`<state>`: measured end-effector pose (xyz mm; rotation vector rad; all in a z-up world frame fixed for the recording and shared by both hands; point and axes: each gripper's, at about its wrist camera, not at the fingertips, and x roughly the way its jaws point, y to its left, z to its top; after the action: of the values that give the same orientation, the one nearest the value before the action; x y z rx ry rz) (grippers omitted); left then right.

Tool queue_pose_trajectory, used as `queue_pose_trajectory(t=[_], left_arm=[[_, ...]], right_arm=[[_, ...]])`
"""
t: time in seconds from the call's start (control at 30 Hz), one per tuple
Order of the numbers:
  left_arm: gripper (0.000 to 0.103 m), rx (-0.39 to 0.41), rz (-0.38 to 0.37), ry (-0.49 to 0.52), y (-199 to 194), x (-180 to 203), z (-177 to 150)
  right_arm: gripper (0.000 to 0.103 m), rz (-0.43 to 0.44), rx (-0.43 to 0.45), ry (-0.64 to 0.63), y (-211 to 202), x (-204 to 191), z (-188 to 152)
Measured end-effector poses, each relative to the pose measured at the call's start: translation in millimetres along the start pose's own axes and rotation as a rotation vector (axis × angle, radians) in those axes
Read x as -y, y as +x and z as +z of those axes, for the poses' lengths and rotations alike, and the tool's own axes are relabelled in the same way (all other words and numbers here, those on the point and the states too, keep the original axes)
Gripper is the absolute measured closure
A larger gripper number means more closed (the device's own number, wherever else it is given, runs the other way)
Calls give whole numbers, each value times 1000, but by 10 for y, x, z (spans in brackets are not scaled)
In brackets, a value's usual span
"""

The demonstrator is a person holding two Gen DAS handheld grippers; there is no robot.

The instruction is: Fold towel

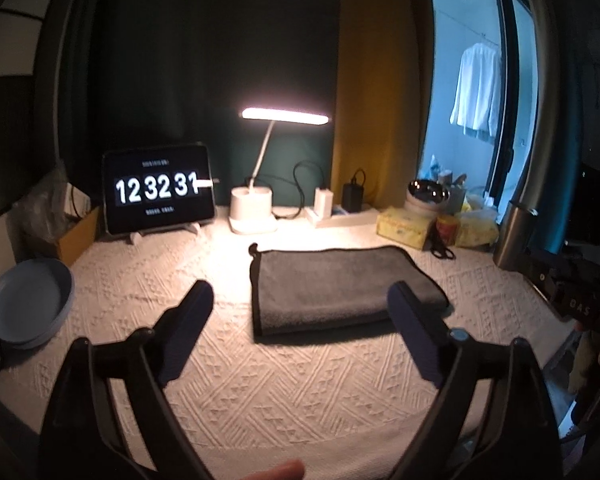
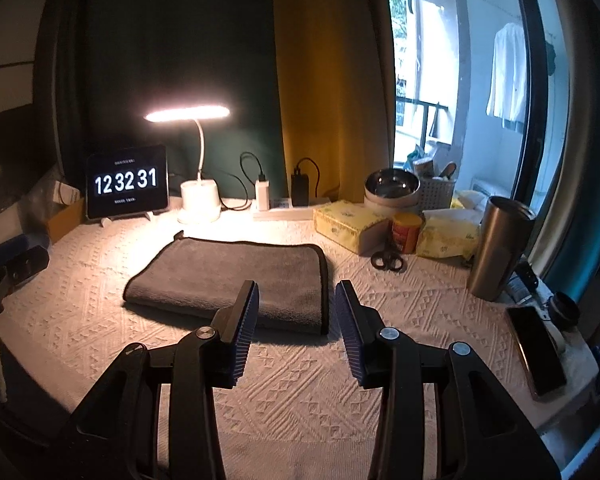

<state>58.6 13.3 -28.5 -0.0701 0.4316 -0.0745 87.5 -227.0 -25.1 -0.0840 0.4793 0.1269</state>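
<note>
A grey towel with a dark border lies folded into a flat rectangle on the white textured tablecloth. It also shows in the right wrist view. My left gripper is open wide and empty, held above the cloth just in front of the towel. My right gripper is open and empty, held above the towel's near right corner. Neither gripper touches the towel.
At the back stand a tablet clock, a lit desk lamp, chargers, tissue packs, a steel bowl, a red can and scissors. A steel tumbler and phone lie right. Blue plates sit left.
</note>
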Motion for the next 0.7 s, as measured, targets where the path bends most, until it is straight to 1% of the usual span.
queue_pose_trajectory(t=[0.07,0.13,0.17,0.27,0.37,0.47,0.53,0.7], left_arm=[[12,29,10,15,-94,32,3],[12,55,35,21,-177,47,6],[12,82,49,25,-243,64,8],[12,140,48,38,-401,111,15],[11,168,59,55,-519,146,39],[8,196,73,54,-652,159,66],[6,212,80,45,-725,159,82],[6,233,79,1,-846,112,139]], right_arm=[[50,4,18,0,-90,-18,-3],[49,4,37,-6,-175,-39,-1],[49,3,47,-10,-213,-52,2],[49,8,78,-17,-331,-68,24],[49,6,118,-16,-462,-68,57],[48,-4,156,-11,-605,-42,87],[48,-10,175,-7,-692,-31,103],[47,-20,197,-4,-840,-4,109]])
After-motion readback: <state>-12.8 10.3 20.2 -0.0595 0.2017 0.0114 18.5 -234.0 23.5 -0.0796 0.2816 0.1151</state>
